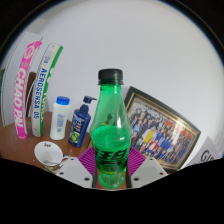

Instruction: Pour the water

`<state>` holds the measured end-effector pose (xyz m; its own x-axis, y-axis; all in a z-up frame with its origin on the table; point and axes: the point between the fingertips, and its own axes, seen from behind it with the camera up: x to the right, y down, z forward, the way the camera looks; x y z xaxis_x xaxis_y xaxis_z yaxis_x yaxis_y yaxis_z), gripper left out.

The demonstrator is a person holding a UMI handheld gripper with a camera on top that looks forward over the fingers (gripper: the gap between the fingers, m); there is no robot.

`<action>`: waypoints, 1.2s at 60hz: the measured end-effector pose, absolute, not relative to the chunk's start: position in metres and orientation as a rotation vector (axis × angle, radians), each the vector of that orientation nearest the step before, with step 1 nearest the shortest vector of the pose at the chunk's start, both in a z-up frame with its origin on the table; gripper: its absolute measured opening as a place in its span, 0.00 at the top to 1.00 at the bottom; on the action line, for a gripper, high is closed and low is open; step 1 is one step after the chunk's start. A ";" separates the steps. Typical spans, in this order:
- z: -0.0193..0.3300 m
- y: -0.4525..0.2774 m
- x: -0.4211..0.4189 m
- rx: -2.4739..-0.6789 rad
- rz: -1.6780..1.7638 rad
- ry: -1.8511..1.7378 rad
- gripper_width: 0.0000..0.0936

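A green plastic bottle [112, 125] with a black cap and a dark label stands upright between my fingers. My gripper [112, 168] is shut on the bottle's lower body, with the magenta pads [93, 160] pressed against both sides of it. The bottle's base is hidden below the fingers. A small white cup [47, 154] sits on the wooden surface to the left of the fingers.
A small white bottle [62, 118] and a blue pump bottle [82, 120] stand behind on the left. Tall printed boxes [32, 85] lean against the white wall. A framed group photo [158, 128] leans at the right, behind the green bottle.
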<state>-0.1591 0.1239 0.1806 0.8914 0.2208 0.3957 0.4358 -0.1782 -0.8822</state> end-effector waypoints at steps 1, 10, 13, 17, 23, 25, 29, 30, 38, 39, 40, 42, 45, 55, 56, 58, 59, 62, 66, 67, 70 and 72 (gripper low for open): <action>0.175 0.124 -0.160 -1.774 -0.177 -0.479 0.60; 0.129 0.123 -0.161 -1.833 0.006 -0.333 0.60; 0.116 0.123 -0.163 -1.851 0.051 -0.297 0.59; 0.104 0.123 -0.166 -1.865 0.117 -0.245 0.60; 0.086 0.122 -0.168 -1.883 0.164 -0.202 0.60; 0.078 0.121 -0.166 -1.893 0.159 -0.199 0.59; 0.082 0.120 -0.166 -1.854 0.155 -0.200 0.59; 0.082 0.120 -0.167 -1.853 0.157 -0.201 0.59; 0.082 0.121 -0.165 -1.856 0.162 -0.179 0.54; 0.081 0.121 -0.164 -1.858 0.164 -0.180 0.52; 0.081 0.121 -0.164 -1.861 0.166 -0.181 0.50; 0.081 0.121 -0.164 -1.869 0.168 -0.184 0.47; 0.079 0.119 -0.163 -1.890 0.161 -0.189 0.43; 0.087 0.100 -0.153 -1.970 0.106 -0.173 0.11; 0.089 0.097 -0.152 -1.980 0.098 -0.168 0.10; 0.093 0.089 -0.150 -1.998 0.085 -0.164 0.09; 0.096 0.084 -0.149 -2.007 0.078 -0.163 0.09; 0.105 0.068 -0.145 -2.036 0.052 -0.148 0.09; 0.120 0.042 -0.144 -2.075 0.037 -0.122 0.09; 0.125 0.035 -0.143 -2.081 0.034 -0.118 0.09; 0.137 0.013 -0.141 -2.108 0.013 -0.105 0.09; 0.145 -0.002 -0.140 -2.125 -0.005 -0.094 0.09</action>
